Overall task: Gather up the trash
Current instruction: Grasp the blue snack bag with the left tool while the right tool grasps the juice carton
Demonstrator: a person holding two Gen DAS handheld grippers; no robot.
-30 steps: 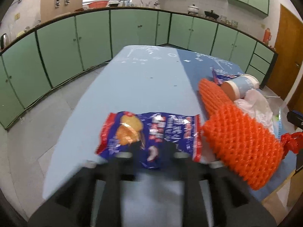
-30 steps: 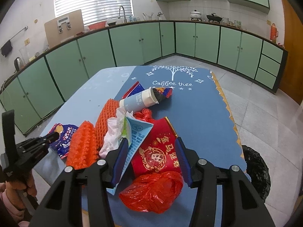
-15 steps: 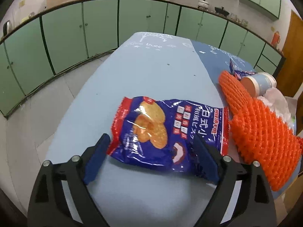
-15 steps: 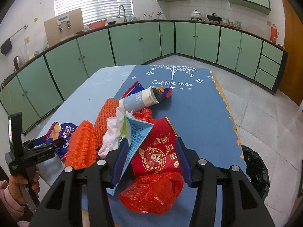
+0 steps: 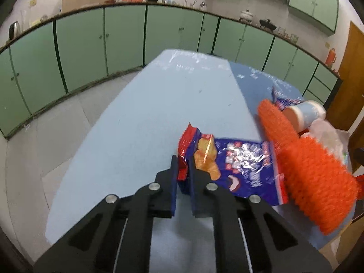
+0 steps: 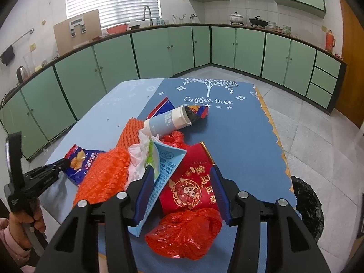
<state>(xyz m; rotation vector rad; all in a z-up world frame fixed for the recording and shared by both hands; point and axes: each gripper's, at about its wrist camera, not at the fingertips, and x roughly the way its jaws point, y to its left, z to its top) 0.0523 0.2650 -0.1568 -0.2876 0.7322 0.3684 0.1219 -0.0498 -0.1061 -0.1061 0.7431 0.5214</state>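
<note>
Because the left tool [image 5: 183, 170] has its jaws pinched narrow on the red-sealed end of the blue snack wrapper [image 5: 238, 170], the wrapper's long axis trails off to that tool's right across the light blue desk [image 5: 159, 113], its far end touching the orange foam net [image 5: 314, 182]. Lifting it away probably means drawing that end clear of the net, toward the black trash bag [image 6: 307, 207] on the floor by the desk's right edge. The right tool [image 6: 182, 182] hangs wide over the red packet [image 6: 193, 182], gripping nothing.
</note>
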